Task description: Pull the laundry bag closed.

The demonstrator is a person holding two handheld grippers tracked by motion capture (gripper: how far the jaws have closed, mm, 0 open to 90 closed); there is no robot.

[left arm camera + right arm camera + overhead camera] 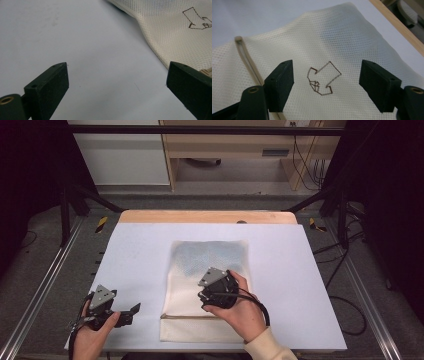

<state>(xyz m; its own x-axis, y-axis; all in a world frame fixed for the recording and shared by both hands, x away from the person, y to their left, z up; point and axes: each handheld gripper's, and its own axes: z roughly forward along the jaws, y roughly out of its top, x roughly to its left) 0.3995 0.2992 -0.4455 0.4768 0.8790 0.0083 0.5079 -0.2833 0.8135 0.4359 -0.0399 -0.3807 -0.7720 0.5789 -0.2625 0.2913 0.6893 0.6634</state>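
Note:
A cream mesh bag lies flat in the middle of the pale table cover, with something bluish showing through its far half. Its zipper runs across near the front end. My right gripper hangs over the bag's middle. In the right gripper view this gripper stands open above a brown arrow-shaped mark on the mesh, the zipper off to its left. My left gripper rests low at the front left, open over bare cover, with the bag's edge beside its right jaw.
A wooden table edge runs along the far side, seen close in the right gripper view as a wooden strip. Metal rails flank the table. Cables lie on the floor to the right.

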